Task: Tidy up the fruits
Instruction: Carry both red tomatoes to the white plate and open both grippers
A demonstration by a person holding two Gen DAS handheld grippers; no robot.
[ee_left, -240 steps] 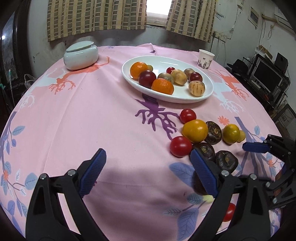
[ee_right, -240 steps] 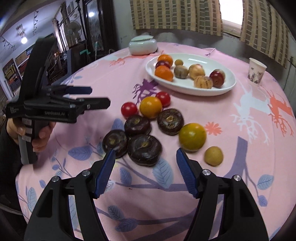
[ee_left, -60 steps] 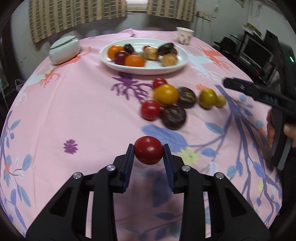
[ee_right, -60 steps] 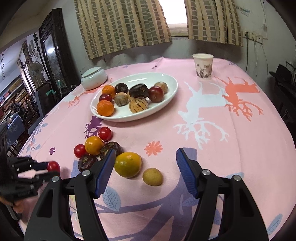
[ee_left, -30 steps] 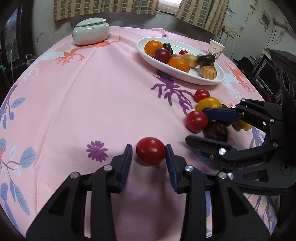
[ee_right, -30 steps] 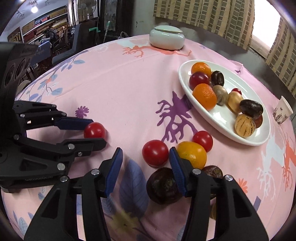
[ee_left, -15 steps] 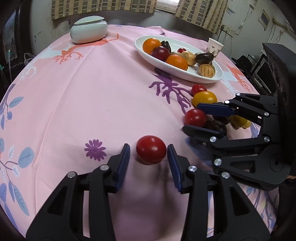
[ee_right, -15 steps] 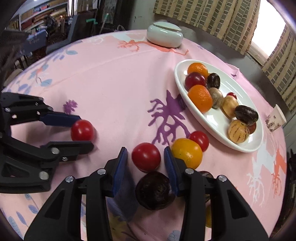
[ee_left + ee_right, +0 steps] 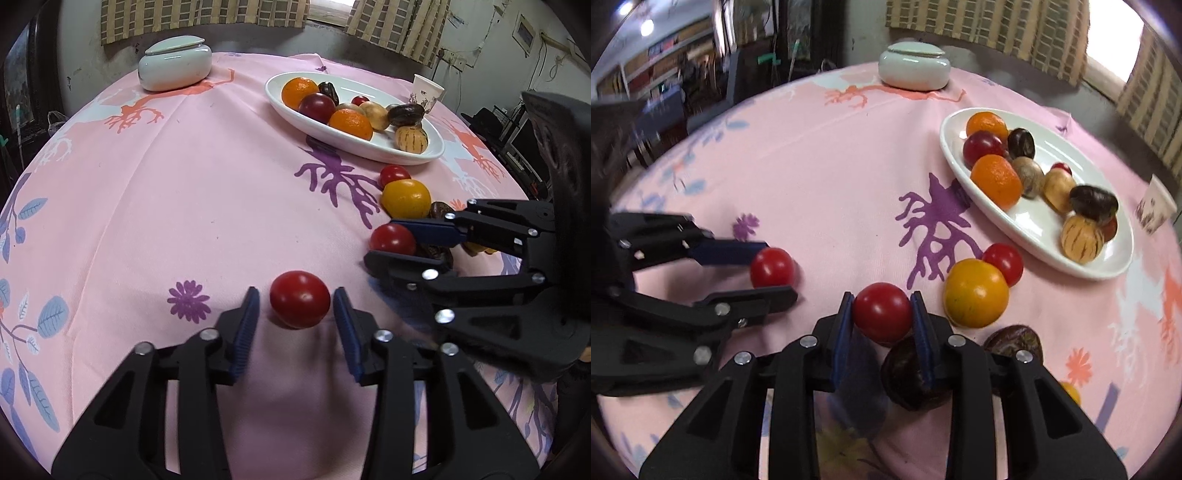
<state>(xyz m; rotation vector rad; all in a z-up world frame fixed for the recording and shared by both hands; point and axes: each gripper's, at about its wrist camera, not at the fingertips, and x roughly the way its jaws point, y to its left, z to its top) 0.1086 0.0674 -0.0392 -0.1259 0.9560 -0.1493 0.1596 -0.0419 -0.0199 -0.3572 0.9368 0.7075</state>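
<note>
My left gripper [image 9: 295, 317] is open, its pads a little apart from a red tomato [image 9: 300, 304] that rests on the pink cloth; the same tomato [image 9: 772, 267] shows in the right wrist view. My right gripper [image 9: 882, 317] is shut on a second red tomato [image 9: 882, 312], seen in the left wrist view [image 9: 392, 239] too. Beside it lie an orange-yellow fruit [image 9: 976, 293], a third red tomato [image 9: 1004, 263] and dark brown fruits [image 9: 912, 380]. A white oval plate [image 9: 1038, 229] holds oranges, a plum and several other fruits.
A white lidded jar [image 9: 174, 63] stands at the far left of the round table. A paper cup [image 9: 424, 88] stands behind the plate. The pink patterned cloth [image 9: 147, 206] covers the table. Furniture and monitors stand beyond the right edge.
My left gripper has opened and let the red tomato rest on the cloth. My right gripper has closed on the other red tomato beside the orange-yellow fruit.
</note>
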